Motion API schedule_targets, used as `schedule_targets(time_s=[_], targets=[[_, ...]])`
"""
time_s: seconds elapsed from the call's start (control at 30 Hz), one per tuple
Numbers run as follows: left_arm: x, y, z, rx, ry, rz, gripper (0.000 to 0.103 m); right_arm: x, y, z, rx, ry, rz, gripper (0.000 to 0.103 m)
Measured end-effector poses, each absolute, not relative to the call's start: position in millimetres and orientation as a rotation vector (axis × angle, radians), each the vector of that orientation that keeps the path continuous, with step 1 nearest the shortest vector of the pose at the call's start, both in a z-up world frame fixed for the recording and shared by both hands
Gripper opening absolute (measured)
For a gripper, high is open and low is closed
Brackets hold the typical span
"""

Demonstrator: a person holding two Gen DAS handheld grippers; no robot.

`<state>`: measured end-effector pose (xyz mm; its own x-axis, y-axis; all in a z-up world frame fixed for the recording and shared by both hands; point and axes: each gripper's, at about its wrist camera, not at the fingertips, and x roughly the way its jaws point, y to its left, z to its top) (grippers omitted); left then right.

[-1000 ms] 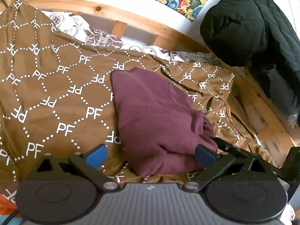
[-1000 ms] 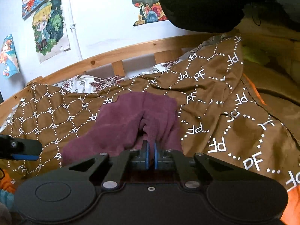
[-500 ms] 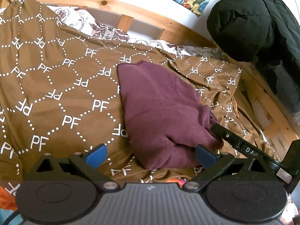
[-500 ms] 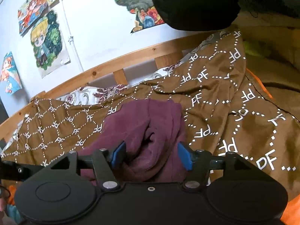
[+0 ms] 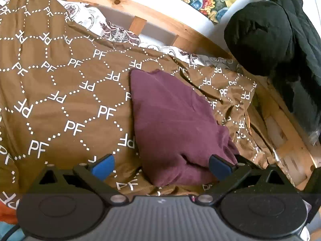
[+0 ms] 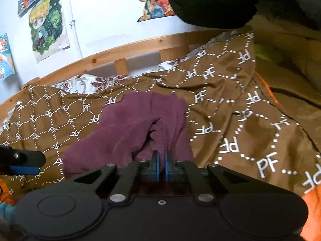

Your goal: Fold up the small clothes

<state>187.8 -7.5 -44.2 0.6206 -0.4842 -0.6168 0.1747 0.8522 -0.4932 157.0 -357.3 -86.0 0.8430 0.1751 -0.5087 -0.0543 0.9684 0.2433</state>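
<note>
A maroon garment (image 5: pixel 172 120) lies partly folded on the brown patterned bedspread (image 5: pixel 60 92). My left gripper (image 5: pixel 160 166) hovers open at its near edge; the right blue pad (image 5: pixel 219 166) is against the cloth's near corner and the left pad over bare bedspread. In the right wrist view the garment (image 6: pixel 130 128) is bunched, and my right gripper (image 6: pixel 160 158) has its jaws closing tight, the blue pads pinching a raised fold at the near end. One finger of the left gripper (image 6: pixel 22 160) shows at the left edge of that view.
A wooden bed rail (image 5: pixel 152 18) runs along the far side, with a floral pillow (image 5: pixel 112 32) in front of it. Dark clothing (image 5: pixel 266 40) hangs at the right. Posters (image 6: pixel 46 26) are on the wall. Orange fabric (image 6: pixel 311 210) sits at the near right.
My right gripper opened wide over the maroon cloth half a second ago and has shut again on its near fold. The left gripper stayed open and barely shifted.
</note>
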Motion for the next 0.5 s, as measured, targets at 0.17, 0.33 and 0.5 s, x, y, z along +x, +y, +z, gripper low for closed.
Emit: schedule_targets(time_s=[0.17,0.33,0.5], targets=[[195.4,-8.2,-50.9,-0.417,0.821,-0.381,0.102,146.8,-365.2,-84.1,0.290,0.575,0.091,0.004],[205.0,-14.5,-66.0,-0.403,0.868,-0.372,0.102,146.4,-366.0,-87.4,0.298,0.618,0.073,0.004],[210.5,-20.8,-81.2,-0.359,0.924,-0.354,0.102,147.1,-368.1,-89.9,0.317,0.615,0.071,0.015]])
